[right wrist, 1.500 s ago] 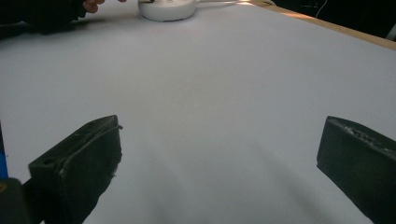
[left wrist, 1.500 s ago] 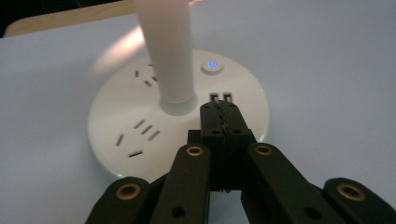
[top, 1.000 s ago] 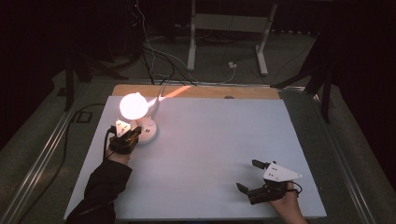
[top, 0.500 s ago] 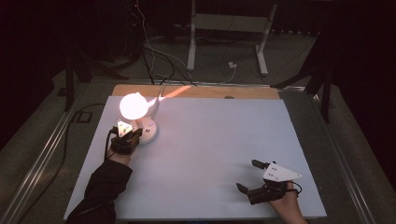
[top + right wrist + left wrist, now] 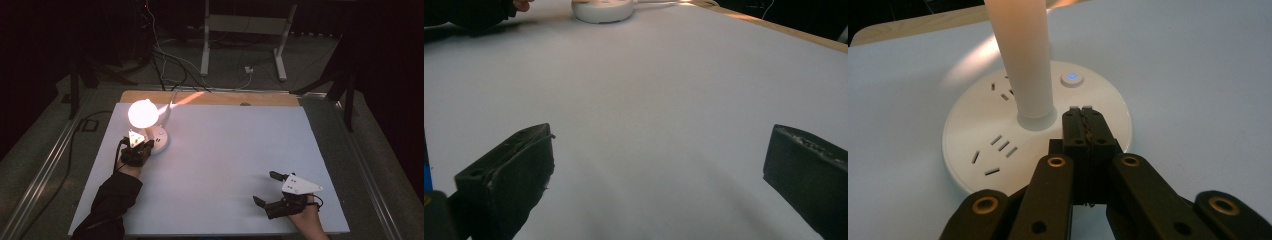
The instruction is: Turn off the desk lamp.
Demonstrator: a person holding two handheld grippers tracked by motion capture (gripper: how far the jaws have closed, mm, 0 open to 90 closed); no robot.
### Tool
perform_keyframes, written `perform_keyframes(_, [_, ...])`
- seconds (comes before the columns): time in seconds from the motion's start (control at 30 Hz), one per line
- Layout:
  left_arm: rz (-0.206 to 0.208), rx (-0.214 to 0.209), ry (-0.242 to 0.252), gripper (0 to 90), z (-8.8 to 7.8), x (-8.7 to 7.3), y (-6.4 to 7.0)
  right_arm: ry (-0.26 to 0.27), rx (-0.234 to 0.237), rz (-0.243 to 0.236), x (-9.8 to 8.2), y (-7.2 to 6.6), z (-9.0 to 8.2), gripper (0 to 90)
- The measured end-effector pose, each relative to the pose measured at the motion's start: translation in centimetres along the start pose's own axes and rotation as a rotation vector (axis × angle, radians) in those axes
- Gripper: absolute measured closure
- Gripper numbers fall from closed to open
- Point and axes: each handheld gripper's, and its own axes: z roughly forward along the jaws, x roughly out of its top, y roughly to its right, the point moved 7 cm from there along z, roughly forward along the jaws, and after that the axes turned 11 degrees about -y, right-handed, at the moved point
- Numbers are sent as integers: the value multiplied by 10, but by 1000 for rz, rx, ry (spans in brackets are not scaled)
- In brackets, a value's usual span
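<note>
At 10 o'clock on the bench (image 5: 225, 165), the lit lamp (image 5: 143, 114) stands on its round white base (image 5: 973, 140). Left tongs (image 5: 1081, 111) are pressed together w/ nothing between, tips resting on the base just beside the stem (image 5: 1023, 55), near the button (image 5: 1071, 78). Right tongs (image 5: 265, 187) at 5 o'clock gape wide, empty, low over the bench, well apart from the lamp.

High view overhead, tool views low, sharing lamp base (image 5: 1038, 135)
</note>
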Motion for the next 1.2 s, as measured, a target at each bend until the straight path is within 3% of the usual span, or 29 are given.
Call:
perform_keyframes(0.83, [22, 15, -15, 900, 3, 0, 0, -6, 1, -3, -1, -1, 0, 0])
perform_keyframes(1.0, [-8, -1, 32, 900, -9, 8, -2, -2, 1, -1, 0, 0, 0, 0])
perform_keyframes(1.2, [-8, 4, 70, 900, -22, 16, -4, -3, 2, -3, 0, 0, 0, 0])
